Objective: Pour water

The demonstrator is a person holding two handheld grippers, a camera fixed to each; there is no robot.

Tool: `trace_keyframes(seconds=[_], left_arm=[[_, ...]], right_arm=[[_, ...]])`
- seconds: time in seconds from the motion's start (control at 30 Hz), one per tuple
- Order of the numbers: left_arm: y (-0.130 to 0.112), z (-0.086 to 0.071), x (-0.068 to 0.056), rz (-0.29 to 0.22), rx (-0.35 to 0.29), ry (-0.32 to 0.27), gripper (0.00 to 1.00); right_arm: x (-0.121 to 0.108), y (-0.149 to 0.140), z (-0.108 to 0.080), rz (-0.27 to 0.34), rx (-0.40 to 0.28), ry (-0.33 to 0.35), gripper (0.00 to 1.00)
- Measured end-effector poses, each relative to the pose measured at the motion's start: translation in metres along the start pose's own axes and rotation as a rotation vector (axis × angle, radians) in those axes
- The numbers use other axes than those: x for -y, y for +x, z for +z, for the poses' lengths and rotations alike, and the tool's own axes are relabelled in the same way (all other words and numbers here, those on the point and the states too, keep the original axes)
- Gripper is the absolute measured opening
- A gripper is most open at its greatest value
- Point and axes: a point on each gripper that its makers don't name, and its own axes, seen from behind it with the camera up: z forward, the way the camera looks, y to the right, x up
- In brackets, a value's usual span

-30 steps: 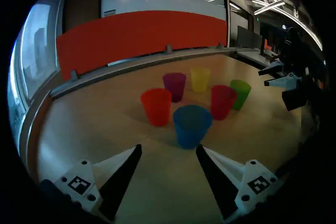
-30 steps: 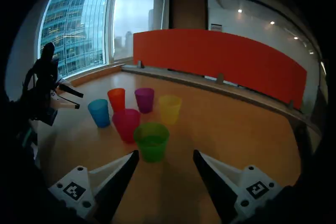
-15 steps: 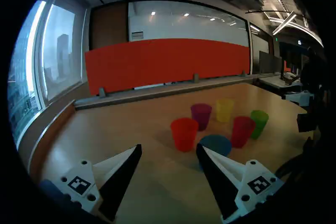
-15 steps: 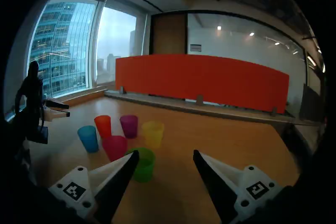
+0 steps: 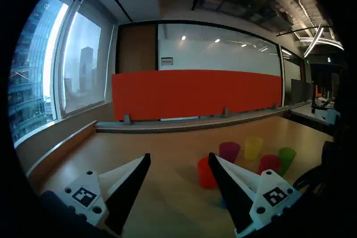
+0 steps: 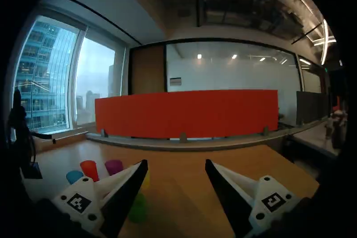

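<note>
Several coloured plastic cups stand grouped on the wooden table (image 5: 147,146). In the left gripper view I see an orange-red cup (image 5: 205,173), a purple cup (image 5: 229,151), a yellow cup (image 5: 253,147), a pink cup (image 5: 269,164) and a green cup (image 5: 286,156); a sliver of the blue cup (image 5: 222,202) peeks from behind my right finger. My left gripper (image 5: 178,155) is open and holds nothing. In the right gripper view the blue cup (image 6: 74,176), orange-red cup (image 6: 89,169), purple cup (image 6: 114,166) and green cup (image 6: 138,209) sit low on the left. My right gripper (image 6: 175,162) is open with nothing between its fingers.
An orange partition (image 5: 196,93) runs along the table's far edge, with a glass wall behind it. Tall windows (image 6: 44,90) line the left side. A dark shape that looks like the other gripper (image 6: 20,139) shows at the far left of the right gripper view.
Both views have tilted upward and drawn back: the cups have dropped toward the bottom of each view, partly behind the fingers. Both grippers stay open.
</note>
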Motion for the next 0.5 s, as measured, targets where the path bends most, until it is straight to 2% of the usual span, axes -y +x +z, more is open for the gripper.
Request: trace_keyframes(seconds=[0.23, 0.5], left_arm=[[0.010, -0.002, 0.003, -0.011, -0.047, 0.031, 0.96], [0.015, -0.001, 0.006, 0.008, -0.076, 0.066, 0.96]], right_arm=[[-0.014, 0.017, -0.004, -0.026, -0.063, -0.076, 1.00], [-0.015, 0.024, -0.005, -0.037, -0.085, -0.113, 1.00]])
